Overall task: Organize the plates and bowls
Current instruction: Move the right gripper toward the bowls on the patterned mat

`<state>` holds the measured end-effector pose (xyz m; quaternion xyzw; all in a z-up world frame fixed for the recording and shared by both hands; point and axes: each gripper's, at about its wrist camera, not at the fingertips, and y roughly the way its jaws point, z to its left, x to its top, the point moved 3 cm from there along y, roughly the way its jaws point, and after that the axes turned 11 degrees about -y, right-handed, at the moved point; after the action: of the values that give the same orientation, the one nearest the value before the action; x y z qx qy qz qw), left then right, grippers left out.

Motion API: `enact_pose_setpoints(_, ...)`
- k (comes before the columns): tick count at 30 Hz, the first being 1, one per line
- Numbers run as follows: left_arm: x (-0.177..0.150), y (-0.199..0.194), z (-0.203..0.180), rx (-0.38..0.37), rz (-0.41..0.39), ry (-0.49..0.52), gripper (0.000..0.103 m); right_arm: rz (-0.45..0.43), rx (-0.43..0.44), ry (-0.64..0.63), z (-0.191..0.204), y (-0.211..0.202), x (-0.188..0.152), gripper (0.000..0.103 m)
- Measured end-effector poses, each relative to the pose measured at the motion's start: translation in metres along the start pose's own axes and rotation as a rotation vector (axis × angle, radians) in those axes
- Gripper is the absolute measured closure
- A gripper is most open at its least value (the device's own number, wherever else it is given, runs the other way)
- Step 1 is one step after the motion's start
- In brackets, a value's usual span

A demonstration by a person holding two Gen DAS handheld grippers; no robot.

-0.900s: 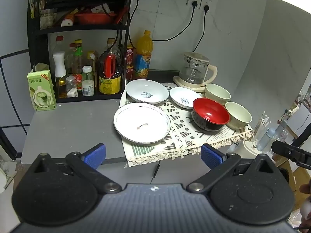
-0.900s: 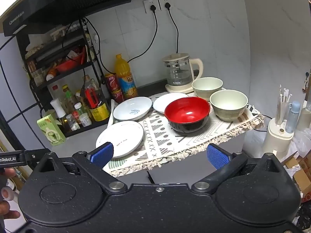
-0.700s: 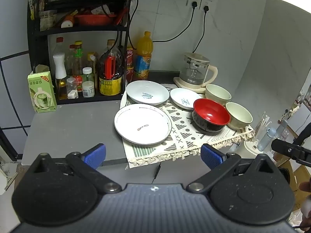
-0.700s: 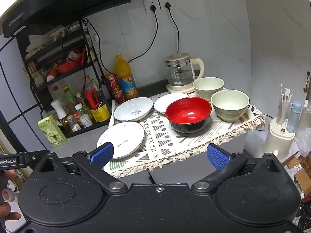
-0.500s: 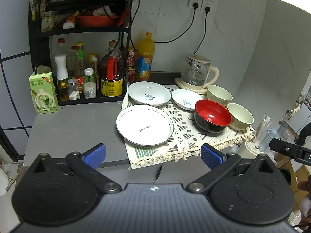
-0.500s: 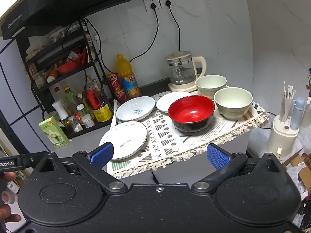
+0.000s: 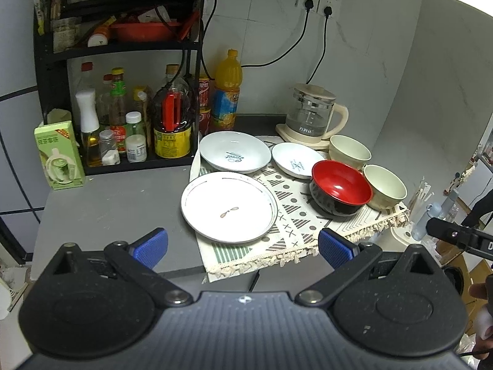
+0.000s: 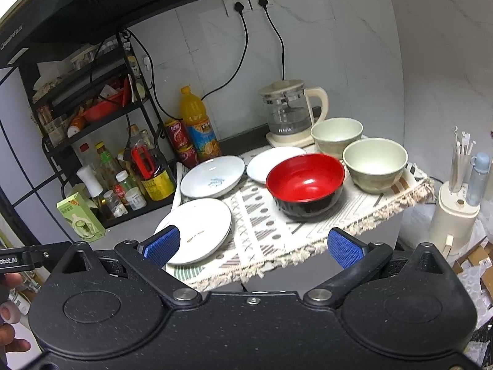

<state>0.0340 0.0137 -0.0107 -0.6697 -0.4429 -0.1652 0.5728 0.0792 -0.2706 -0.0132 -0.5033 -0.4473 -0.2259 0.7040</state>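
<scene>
"Sweet" printed in the deep plate, "obot.AI" on a black bar (partly cut off)

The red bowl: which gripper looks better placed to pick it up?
Probably the right gripper: the red bowl lies straight ahead between its open fingers. From the left gripper it sits off right, behind the large plate.

the left gripper has a matt black speckled body, two round housings, silver pivot screws, a ribbed grey centre panel and blue ridged pads. the right gripper is built the same, all black, with a small centre screw and blue pads.
</scene>
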Motion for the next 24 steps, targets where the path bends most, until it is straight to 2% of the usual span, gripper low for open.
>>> enact_pose_setpoints(7,0.008,0.022,-0.001,-0.006,0.013,0.007,0.001,-0.001,-0.017,0.004,-0.007,0.009,0.012,0.0)
enact_pose_setpoints(24,0.019,0.083,-0.002,0.013,0.061,-0.03,0.001,0.109,0.002,0.051,-0.035,0.07,0.013,0.0)
